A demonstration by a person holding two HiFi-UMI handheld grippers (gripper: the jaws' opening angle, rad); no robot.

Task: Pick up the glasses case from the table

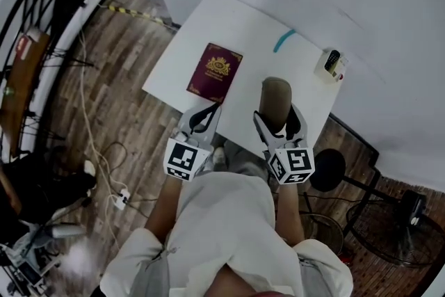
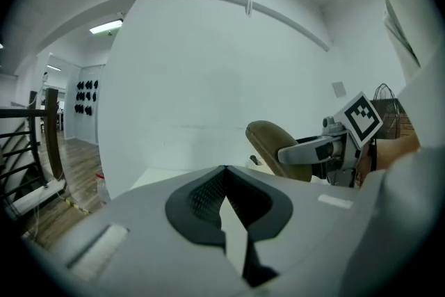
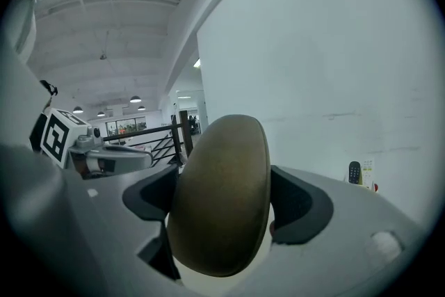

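Observation:
The olive-brown glasses case point(image 1: 276, 99) stands on end between the jaws of my right gripper point(image 1: 279, 123), lifted over the near edge of the white table point(image 1: 250, 31). In the right gripper view the case point(image 3: 222, 195) fills the gap, and both black pads press its sides. My left gripper point(image 1: 203, 118) is shut with nothing in it, at the table's near edge just below a maroon passport point(image 1: 215, 71). In the left gripper view its jaws point(image 2: 224, 199) meet, and the case point(image 2: 272, 146) shows to the right in the other gripper.
A small white box with a dark remote point(image 1: 332, 63) sits at the table's far right corner, and a teal strip point(image 1: 283, 39) lies near the far edge. A black stool point(image 1: 327, 169) and a fan point(image 1: 389, 233) stand on the right. Cables point(image 1: 104, 156) trail over the wooden floor on the left.

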